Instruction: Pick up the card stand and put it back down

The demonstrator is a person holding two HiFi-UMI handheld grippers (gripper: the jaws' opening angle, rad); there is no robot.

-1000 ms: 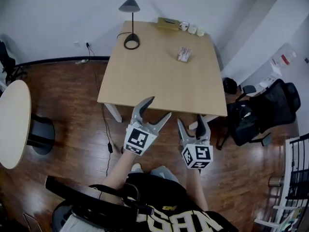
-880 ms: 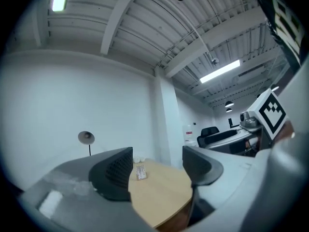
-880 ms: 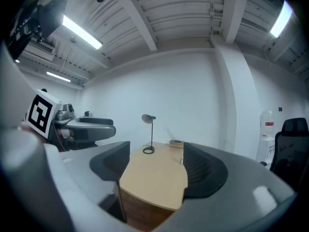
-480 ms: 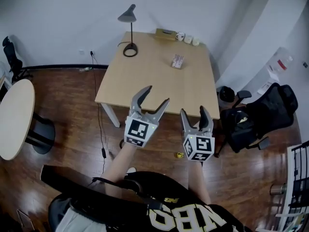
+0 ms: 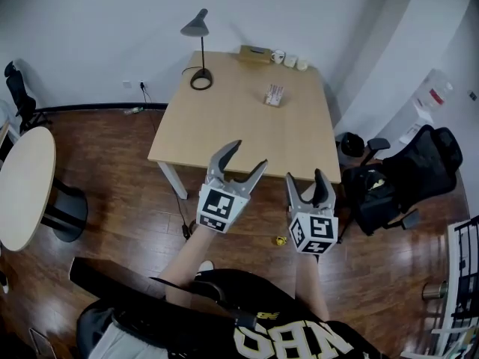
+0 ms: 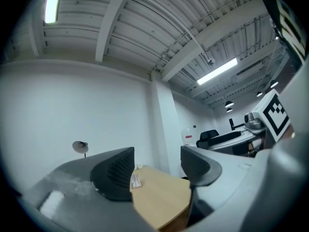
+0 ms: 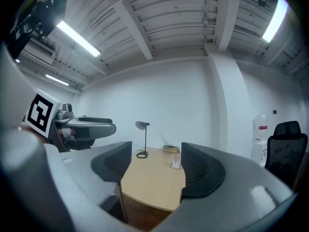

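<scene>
Card stand sits on wooden table, well apart from left gripper and right gripper, both spread, empty.

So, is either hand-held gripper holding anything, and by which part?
Nothing held: left hand-held gripper and right hand-held gripper both open, empty; card stand sits on the table.

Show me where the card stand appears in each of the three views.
Head view: card stand in the upper centre of the picture.
Left gripper view: card stand low, slightly left of centre.
Right gripper view: card stand low, slightly right of centre.
Shared landmark: desk lamp, left of the card stand in every view.
</scene>
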